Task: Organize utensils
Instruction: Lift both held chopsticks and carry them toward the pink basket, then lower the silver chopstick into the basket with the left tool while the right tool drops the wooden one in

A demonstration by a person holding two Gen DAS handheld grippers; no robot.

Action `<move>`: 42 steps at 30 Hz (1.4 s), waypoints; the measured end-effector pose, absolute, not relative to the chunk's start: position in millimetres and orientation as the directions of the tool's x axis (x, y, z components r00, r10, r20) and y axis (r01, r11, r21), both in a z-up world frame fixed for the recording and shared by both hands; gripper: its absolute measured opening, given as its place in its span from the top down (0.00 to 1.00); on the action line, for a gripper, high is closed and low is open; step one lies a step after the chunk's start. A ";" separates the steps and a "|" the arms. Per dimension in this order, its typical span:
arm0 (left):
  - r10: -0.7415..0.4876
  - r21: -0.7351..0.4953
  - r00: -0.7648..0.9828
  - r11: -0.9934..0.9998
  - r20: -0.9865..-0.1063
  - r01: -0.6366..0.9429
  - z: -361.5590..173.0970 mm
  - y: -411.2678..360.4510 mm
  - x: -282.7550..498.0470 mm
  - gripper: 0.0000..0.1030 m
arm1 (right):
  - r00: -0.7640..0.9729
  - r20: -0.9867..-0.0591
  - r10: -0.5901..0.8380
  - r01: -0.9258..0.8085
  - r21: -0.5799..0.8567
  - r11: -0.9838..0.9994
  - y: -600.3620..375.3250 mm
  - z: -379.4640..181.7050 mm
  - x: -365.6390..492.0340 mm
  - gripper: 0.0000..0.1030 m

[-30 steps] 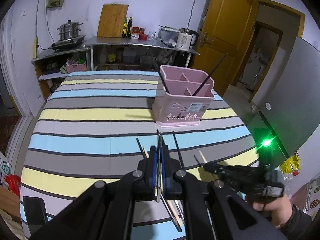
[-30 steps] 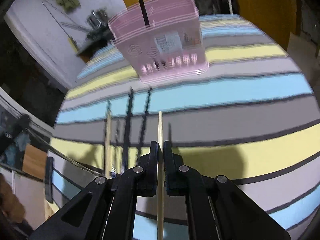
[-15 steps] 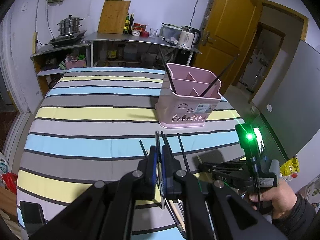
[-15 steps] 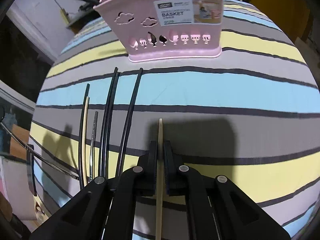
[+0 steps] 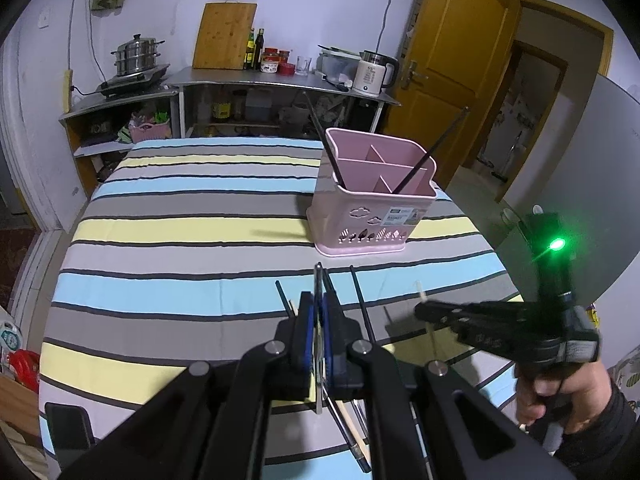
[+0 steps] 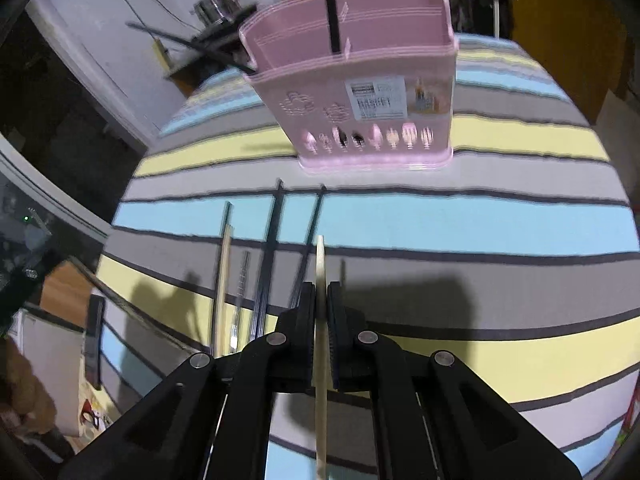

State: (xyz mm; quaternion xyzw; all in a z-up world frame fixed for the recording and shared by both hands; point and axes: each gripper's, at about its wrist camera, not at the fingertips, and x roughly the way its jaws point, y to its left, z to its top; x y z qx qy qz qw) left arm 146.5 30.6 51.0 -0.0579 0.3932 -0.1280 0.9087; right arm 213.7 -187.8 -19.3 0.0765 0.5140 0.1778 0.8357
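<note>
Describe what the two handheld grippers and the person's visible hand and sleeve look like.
Both grippers are black, with angular linkage arms joined by round silver rivets. The left gripper has blue pads inside its fingers; the right gripper has dark pads. Seen from the left wrist, the right gripper carries an upright black block with a glowing green light and a small white label on its body. The right hand emerges from a dark sleeve.

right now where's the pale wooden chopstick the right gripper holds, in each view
Left wrist: the pale wooden chopstick is lower right, poking from the right gripper.
Right wrist: bottom centre, clamped between the jaws.
Shared landmark: pink basket.
</note>
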 end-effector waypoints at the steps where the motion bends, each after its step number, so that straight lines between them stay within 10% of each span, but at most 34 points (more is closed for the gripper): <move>1: -0.277 -0.205 0.660 0.961 -0.698 0.187 52.5 31.4 146.0 0.96 | 0.422 -0.823 0.380 -0.223 0.313 0.923 -187.5 -12.9 212.8 0.95; 42: -0.369 -0.176 0.716 0.927 -0.592 0.332 142.8 -2.6 171.5 0.96 | 0.745 -0.556 0.369 -0.325 0.182 0.928 -199.4 138.1 176.5 0.96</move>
